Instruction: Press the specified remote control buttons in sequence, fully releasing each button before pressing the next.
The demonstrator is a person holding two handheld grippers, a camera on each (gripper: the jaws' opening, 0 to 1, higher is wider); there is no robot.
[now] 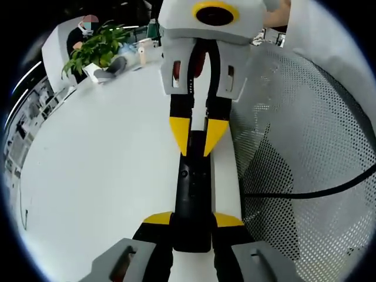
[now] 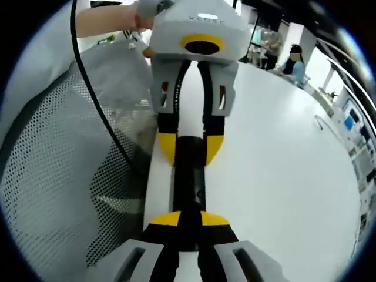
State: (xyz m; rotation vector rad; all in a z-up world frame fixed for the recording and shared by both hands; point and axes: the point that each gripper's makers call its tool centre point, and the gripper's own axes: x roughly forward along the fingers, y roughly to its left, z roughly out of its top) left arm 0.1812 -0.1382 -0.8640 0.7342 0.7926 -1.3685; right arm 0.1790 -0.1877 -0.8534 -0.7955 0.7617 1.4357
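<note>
A slim black remote control (image 1: 191, 197) lies lengthwise along the white table's edge. My left gripper (image 1: 192, 220) is shut on its near end, with a yellow-tipped jaw on each side. My right gripper (image 1: 195, 154) comes in from the top of the left gripper view. Its jaws are drawn close together and its tips sit over the remote's far end. In the right gripper view the remote (image 2: 189, 176) runs between the two tools. My right gripper (image 2: 190, 220) is low over one end, and the left gripper (image 2: 190, 157) clamps the other end.
A grey mesh chair back (image 1: 305, 176) (image 2: 53, 176) stands close beside the table edge, and a black cable (image 1: 317, 191) (image 2: 94, 100) crosses it. The white table (image 1: 88, 176) (image 2: 282, 176) stretches away. A potted plant (image 1: 94, 50) and a seated person (image 2: 294, 61) are at its far side.
</note>
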